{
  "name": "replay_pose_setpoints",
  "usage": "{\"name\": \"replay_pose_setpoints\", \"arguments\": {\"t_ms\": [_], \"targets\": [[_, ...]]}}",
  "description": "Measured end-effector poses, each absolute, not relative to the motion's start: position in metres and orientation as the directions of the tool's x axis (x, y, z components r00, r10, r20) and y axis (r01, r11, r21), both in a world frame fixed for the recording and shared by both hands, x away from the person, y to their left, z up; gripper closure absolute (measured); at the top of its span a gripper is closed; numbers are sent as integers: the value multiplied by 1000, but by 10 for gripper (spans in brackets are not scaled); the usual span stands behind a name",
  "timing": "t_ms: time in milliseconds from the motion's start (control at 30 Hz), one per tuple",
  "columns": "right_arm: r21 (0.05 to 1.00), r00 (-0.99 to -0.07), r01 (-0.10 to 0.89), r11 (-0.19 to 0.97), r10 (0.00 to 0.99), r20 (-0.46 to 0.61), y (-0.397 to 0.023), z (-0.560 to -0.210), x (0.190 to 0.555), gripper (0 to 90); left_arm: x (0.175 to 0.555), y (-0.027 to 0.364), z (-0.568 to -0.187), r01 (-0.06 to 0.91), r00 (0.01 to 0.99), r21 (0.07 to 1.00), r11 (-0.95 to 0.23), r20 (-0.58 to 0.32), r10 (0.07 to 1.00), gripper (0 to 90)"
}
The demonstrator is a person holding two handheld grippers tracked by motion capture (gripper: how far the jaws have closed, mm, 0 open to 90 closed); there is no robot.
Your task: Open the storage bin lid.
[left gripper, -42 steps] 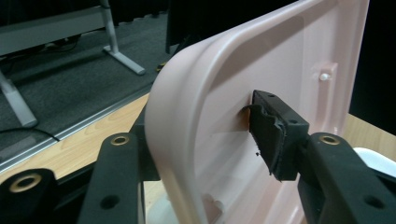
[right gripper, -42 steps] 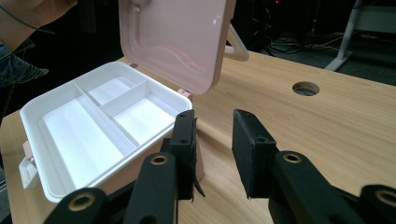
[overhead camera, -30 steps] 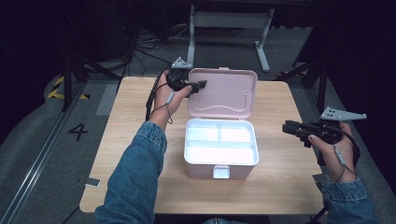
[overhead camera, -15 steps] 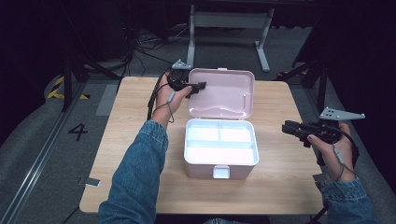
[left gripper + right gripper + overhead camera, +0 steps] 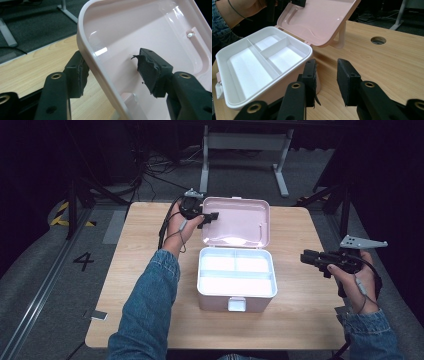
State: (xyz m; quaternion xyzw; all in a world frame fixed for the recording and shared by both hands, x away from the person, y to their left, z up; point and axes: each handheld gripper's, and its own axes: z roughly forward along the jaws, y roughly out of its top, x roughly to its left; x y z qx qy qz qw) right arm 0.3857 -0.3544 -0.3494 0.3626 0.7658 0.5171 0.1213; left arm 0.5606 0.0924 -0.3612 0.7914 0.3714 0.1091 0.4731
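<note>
Pink storage box [image 5: 235, 295] sits mid-table [image 5: 135, 320], latch tab facing the person, long axis running left-right across the table. White divided tray [image 5: 259, 62] is seated in the base, three compartments, all bare.

Lid [image 5: 237, 222] is hinged at the far edge and stands open, leaning back away from the person.

Left gripper [image 5: 202, 216] is at the lid's upper left corner. In the left gripper view the lid's rim [image 5: 100, 72] passes between the jaws: one pad on the outside by the table, the other over the inner face. Jaws have just been opening; there's a gap at the inner pad, and the outer pad is right at the rim, so this reads as released, not clamped. The lid seems to stand on its own.

Right gripper [image 5: 315, 261] hovers just right of the box, off its right end, jaws apart, nothing between them. In the right gripper view it points along the table at the box's near right corner, close but not touching.

Key relation: the lid edge runs along the box's long axis, and the left gripper is on its left end, straddling the rim. Left hand is clearly the nearer one to the lid; right hand is nearer the base.

My read: if the left backs off, it needs to pull out sideways along the rim's normal, otherwise the outer pad could drag the lid forward.
</note>
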Motion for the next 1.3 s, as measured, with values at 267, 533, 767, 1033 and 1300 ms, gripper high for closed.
{"name": "replay_pose_setpoints", "arguments": {"t_ms": [267, 533, 767, 1033, 1300], "targets": [[879, -710, 429, 207, 679, 186, -354, -351, 386, 694, 565, 92, -371, 521, 685, 808, -276, -203, 700, 410], [877, -708, 434, 206, 680, 191, -354, -352, 387, 690, 566, 92, -377, 552, 672, 782, -290, -211, 710, 400], [873, -710, 439, 210, 677, 194, -353, -353, 388, 687, 568, 93, -383, 565, 666, 767, -303, -207, 717, 394], [873, -709, 442, 208, 677, 197, -353, -354, 388, 685, 569, 94, -390, 604, 646, 739, -300, -232, 727, 385], [872, -706, 444, 207, 680, 199, -355, -354, 389, 680, 570, 92, -396, 609, 646, 704, -366, -173, 743, 410]]}}
